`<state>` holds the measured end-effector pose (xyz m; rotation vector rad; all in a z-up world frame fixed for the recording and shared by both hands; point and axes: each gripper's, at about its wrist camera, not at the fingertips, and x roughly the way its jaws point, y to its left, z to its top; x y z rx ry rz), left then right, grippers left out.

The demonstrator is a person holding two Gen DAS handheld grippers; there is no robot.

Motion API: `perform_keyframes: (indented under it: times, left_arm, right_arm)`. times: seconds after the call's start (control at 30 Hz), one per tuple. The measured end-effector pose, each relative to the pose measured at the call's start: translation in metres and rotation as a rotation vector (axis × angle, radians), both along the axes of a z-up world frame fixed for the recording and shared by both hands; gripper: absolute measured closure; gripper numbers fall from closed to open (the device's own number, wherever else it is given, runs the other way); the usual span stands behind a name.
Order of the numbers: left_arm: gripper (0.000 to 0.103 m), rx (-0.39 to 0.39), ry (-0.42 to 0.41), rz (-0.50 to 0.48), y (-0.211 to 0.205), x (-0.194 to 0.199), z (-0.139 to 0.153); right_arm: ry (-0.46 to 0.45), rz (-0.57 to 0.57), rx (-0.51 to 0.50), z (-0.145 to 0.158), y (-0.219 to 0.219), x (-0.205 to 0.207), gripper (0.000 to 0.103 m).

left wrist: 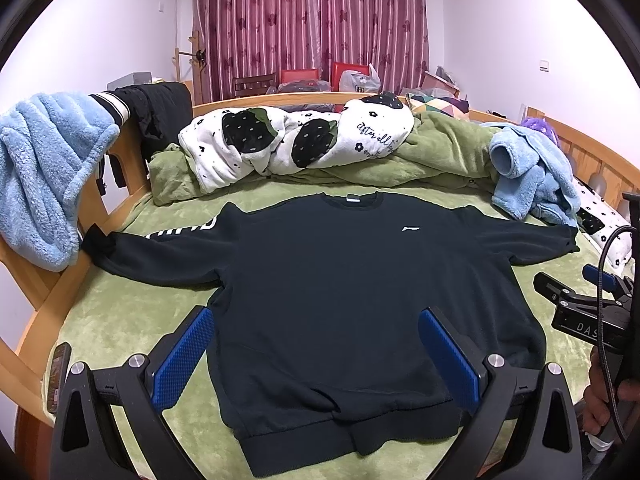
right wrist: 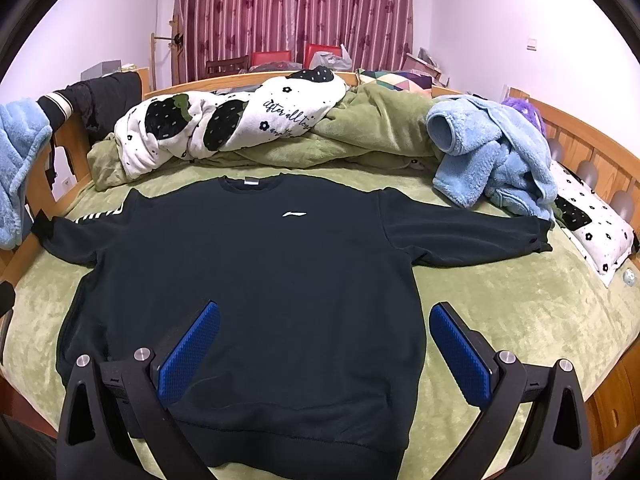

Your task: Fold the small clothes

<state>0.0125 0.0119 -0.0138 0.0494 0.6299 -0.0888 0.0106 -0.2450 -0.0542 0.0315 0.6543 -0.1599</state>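
While the sweatshirt (left wrist: 340, 300) lies flat, front up, on the bed (left wrist: 120, 320), both sleeves spread, your left claw (left wrist: 316, 356) and right claw (right wrist: 324, 352) hang wide open, empty; pinch the nine o'clock cuff first.

The left gripper (left wrist: 316, 356) is showing black frame arms, silver round screws and blue dimpled fingers (left wrist: 182, 360). The right gripper (right wrist: 325, 354) is looking the same; its black body is bearing white letters "DAS" and trailing a black cable (left wrist: 604, 280).
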Motion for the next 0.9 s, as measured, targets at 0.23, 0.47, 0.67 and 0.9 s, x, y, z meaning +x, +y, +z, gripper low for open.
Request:
perform_keyframes:
  times: [0.23,0.47,0.67,0.9]
  left_arm:
    - [0.0,0.043,-0.005,0.026,0.011,0.004,0.005]
    - [0.0,0.049,-0.003,0.106,0.054,0.035,0.007]
    - [0.0,0.05,0.017,0.167,0.108,0.073,-0.014]
    - [0.0,0.053,0.091,0.259,0.171,0.125,-0.053]
  right_arm:
    - [0.009,0.033,0.013,-0.005,-0.003,0.004,0.0]
    - [-0.005,0.056,-0.028,-0.005,0.01,0.041,0.0]
    - [0.018,0.042,-0.081,-0.024,0.016,0.096,0.0]
    - [0.059,0.009,-0.055,-0.054,0.008,0.145,0.0]
